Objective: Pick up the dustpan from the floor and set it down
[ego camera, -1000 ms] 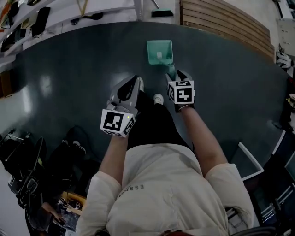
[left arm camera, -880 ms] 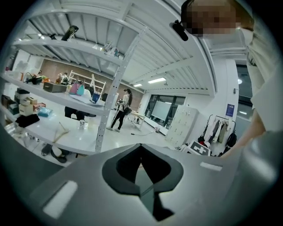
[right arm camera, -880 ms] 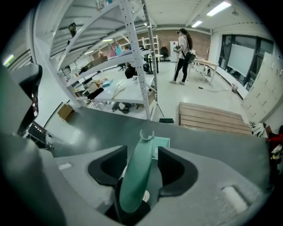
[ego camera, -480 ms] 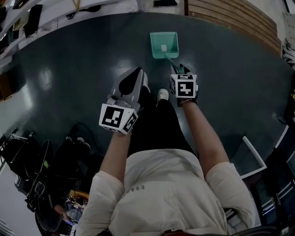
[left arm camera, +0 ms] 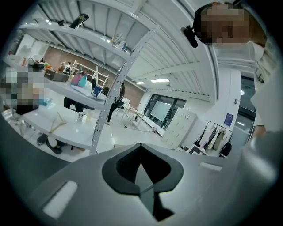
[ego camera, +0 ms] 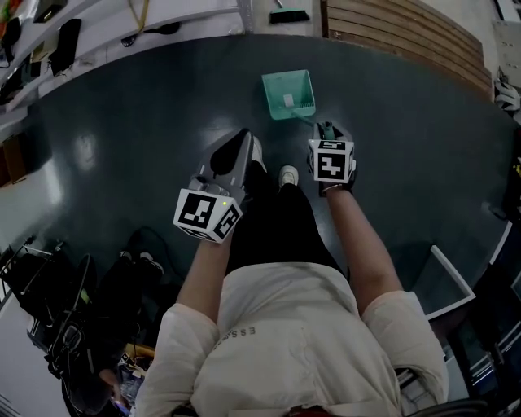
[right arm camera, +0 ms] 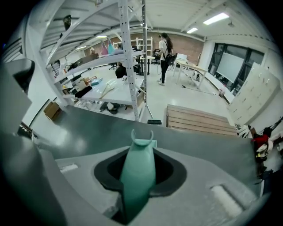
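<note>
A teal dustpan (ego camera: 289, 94) lies on the dark floor ahead of my feet, its handle (ego camera: 308, 121) pointing back toward me. My right gripper (ego camera: 326, 130) points steeply down at the handle's end. In the right gripper view the teal handle (right arm camera: 138, 170) stands between the jaws of the right gripper (right arm camera: 138, 178), which are closing and press on it from both sides. My left gripper (ego camera: 242, 136) hangs to the left, well apart from the dustpan. In the left gripper view the left gripper (left arm camera: 141, 148) has its tips together with nothing between them, aimed out across the room.
A slatted wooden platform (ego camera: 399, 41) lies beyond the dustpan at the upper right. White shelving (ego camera: 122, 24) runs along the far left edge. My shoe (ego camera: 286, 174) is between the grippers. A white frame (ego camera: 448, 281) sits at the right, dark bags (ego camera: 49, 301) at the lower left.
The right gripper has sunk slightly toward the dustpan's handle. The left gripper has shifted only slightly.
</note>
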{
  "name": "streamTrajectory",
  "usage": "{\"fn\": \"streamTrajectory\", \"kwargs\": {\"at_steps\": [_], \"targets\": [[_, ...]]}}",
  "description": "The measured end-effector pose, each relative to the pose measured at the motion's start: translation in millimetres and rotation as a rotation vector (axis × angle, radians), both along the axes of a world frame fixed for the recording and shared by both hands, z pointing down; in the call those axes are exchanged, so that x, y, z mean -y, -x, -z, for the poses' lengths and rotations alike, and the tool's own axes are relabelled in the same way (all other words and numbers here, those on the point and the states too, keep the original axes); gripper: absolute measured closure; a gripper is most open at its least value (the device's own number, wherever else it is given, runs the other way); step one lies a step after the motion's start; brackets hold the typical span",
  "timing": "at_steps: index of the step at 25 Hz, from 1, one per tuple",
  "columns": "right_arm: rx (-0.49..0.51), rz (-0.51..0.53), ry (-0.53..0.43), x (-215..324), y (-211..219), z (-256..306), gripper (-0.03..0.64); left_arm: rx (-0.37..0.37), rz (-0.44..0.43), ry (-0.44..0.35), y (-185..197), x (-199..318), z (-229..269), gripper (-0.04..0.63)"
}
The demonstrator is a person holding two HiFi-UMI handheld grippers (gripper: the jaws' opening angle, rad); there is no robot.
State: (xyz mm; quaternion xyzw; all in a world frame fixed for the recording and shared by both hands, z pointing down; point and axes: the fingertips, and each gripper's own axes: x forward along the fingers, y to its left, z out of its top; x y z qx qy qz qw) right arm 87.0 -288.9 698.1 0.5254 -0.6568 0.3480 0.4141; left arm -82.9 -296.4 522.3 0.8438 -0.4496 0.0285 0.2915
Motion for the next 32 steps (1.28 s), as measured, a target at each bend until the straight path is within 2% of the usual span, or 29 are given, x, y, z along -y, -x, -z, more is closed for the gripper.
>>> {"fn": "streamTrajectory", "kwargs": {"at_steps": [8,14,19,26,32], "targets": [[0.023,-0.017,-0.089,-29.6,-25.4,86.8,0.543,0.061,-0.008,-0.106,-11.3,-15.9,65.3,0.586],[0.064,-0.023,-0.191,-48.0,-47.5,162.9,0.543,0.057,-0.054,-0.186,-27.8,-49.2,107.0,0.586],[0.091,-0.011,-0.247,-61.8,-69.0,210.5,0.541,0.093,-0.018,-0.230,-28.1,-67.7,132.2,0.586],[0.088,-0.012,-0.303,-85.3,-82.9,233.1,0.541,0.116,0.011,-0.318,-30.8,-85.5,167.4,0.586],[0.086,-0.024,-0.284,-105.2,-90.5,228.3,0.543,0.105,0.023,-0.304,-34.6,-98.1,164.3,0.586]]}}
